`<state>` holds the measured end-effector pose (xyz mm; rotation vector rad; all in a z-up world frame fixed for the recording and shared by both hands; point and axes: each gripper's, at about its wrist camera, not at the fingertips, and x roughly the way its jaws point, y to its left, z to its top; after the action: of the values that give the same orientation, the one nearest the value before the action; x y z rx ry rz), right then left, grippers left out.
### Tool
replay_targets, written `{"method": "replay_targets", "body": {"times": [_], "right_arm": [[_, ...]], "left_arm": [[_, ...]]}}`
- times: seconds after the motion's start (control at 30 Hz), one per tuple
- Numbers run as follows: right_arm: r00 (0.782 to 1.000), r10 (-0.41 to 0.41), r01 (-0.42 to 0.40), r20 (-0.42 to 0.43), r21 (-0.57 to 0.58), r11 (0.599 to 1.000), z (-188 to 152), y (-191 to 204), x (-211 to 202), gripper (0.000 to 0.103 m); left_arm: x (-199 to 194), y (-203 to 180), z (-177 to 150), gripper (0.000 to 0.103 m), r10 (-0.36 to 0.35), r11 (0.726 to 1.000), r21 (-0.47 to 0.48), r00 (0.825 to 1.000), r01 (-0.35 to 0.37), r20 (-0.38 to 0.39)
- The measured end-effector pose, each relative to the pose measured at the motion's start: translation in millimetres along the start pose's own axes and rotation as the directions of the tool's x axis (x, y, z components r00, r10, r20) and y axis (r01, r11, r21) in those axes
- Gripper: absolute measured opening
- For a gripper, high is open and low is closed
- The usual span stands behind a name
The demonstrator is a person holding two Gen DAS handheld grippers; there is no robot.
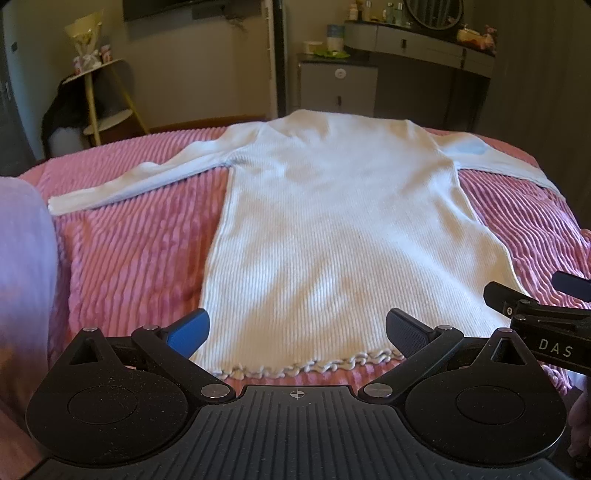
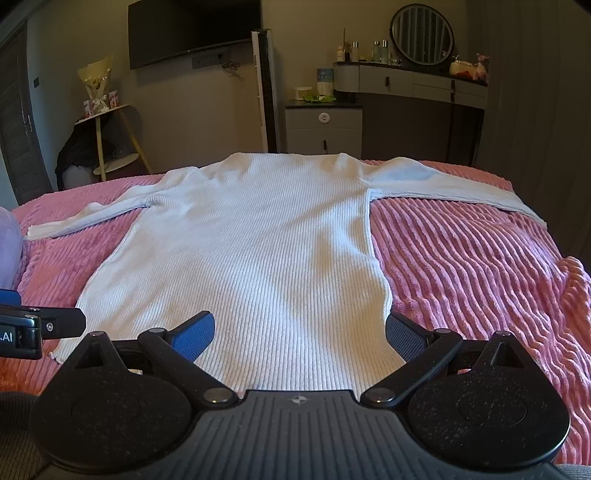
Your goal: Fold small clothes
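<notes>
Left gripper (image 1: 297, 332): jaws wide, empty, over the hem.
Right gripper (image 2: 299, 334): jaws wide, empty, above the lower edge.
White ribbed knit long-sleeved top (image 1: 332, 221): flat, sleeves spread.
Pink ribbed plush bedspread (image 2: 480, 266): beneath the top.

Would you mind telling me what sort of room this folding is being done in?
Most likely a bedroom. The white ribbed sweater lies spread on a bed with a pink blanket, and beyond it stand a dressing table with a round mirror and a wall-mounted television.
</notes>
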<state>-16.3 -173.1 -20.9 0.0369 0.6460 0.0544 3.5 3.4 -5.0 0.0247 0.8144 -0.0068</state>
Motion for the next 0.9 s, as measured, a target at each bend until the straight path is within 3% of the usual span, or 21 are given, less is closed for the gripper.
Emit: {"method": "replay_targets", "body": {"times": [0.9], "right_arm": [[1.000,0.005,-0.006,0.026,0.037,0.999,1.8,-7.0,-4.2,0.099]], "left_arm": [[2.4,1.7,-0.7,0.103,0.003,1.000,-0.015,1.000,-0.003,-0.011]]}}
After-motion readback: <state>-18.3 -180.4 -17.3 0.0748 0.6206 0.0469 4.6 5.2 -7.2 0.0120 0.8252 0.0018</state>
